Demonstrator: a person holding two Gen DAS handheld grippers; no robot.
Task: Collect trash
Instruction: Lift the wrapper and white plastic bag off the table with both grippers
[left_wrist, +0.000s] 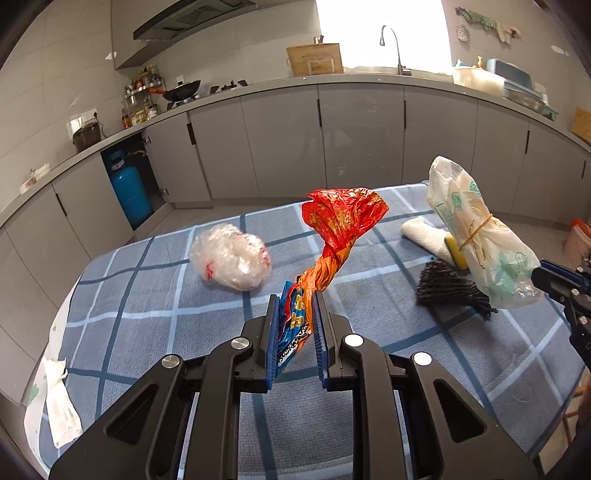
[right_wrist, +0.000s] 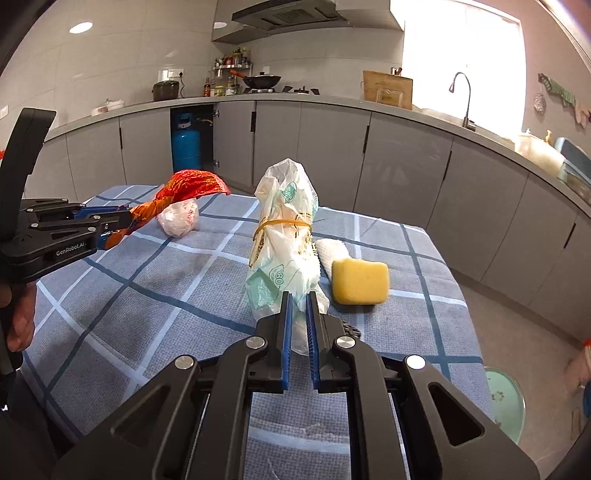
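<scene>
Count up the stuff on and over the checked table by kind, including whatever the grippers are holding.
Plastic bags and wrappers: 3 (orange-red wrapper in the left gripper, banded pale bag in the right gripper, clear crumpled bag)
Sponges: 1 (yellow sponge)
Cloths: 1 (white cloth)
Black mesh scrubbers: 1 (black scrubber)
Total: 6

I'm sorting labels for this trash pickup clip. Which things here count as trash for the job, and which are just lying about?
Trash for the job:
- red-orange wrapper, clamped in the left gripper
- rubber-banded plastic bag, clamped in the right gripper
- crumpled clear plastic ball, on the checked tablecloth

Probably just lying about:
- yellow sponge
- white cloth
- black mesh scrubber
</scene>
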